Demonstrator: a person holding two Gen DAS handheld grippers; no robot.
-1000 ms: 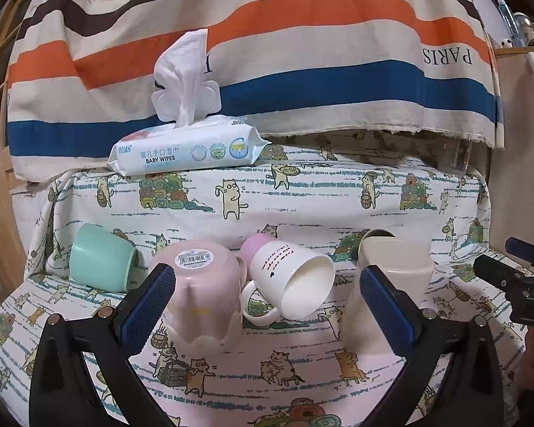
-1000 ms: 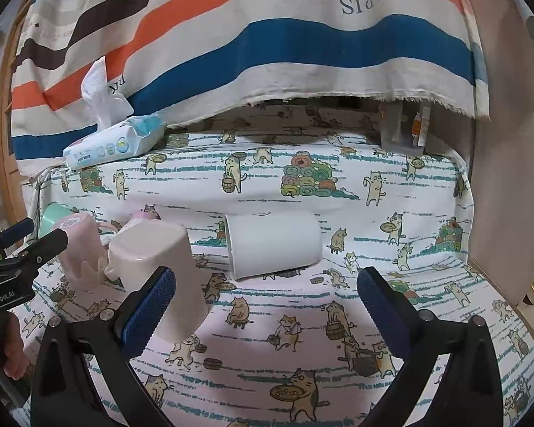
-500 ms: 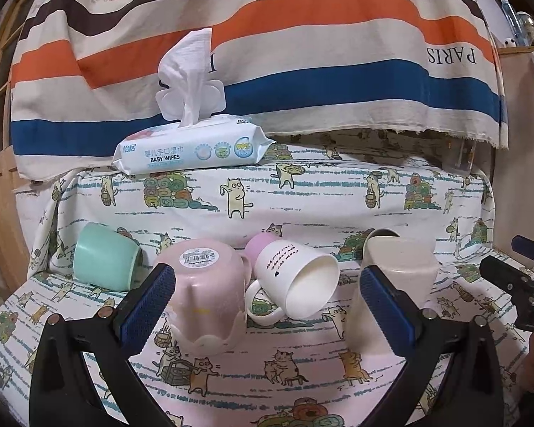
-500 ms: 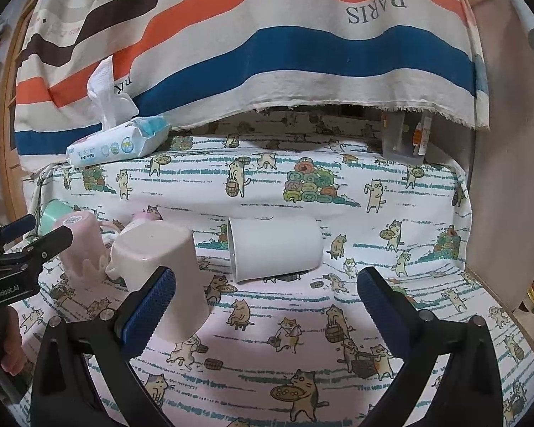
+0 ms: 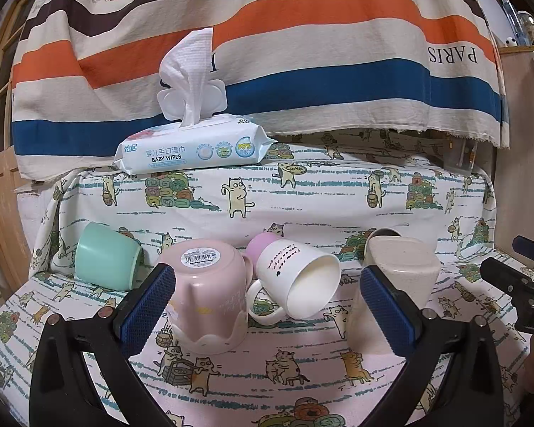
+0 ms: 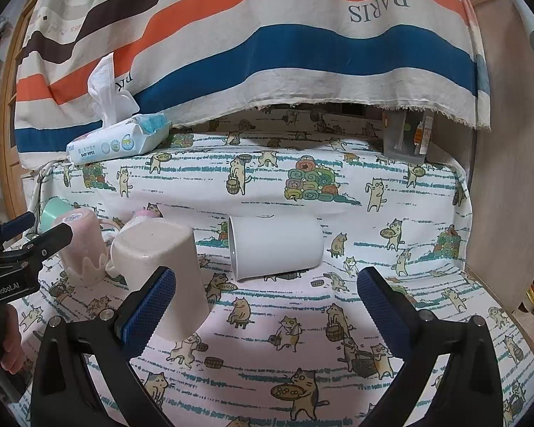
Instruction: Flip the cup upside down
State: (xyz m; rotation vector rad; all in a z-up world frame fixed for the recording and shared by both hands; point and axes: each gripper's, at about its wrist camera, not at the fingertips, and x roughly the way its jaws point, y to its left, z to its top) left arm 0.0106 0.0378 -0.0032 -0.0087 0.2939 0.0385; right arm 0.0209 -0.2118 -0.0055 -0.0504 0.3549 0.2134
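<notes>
Both grippers backed off slightly, fingers stayed spread, empty: left gripper (image 5: 267, 302), right gripper (image 6: 267, 302). White cup (image 6: 276, 247) lay unmoved on side.

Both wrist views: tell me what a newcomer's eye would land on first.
The striped cloth in orange, blue and brown fills the back. In front of it a baby wipes pack sits on a raised ledge with a sheet sticking up. Below, on the cat-print cover, cups cluster: a pink cup upside down, a white mug tipped on its side, and a plain white cup lying on its side farther right.
</notes>
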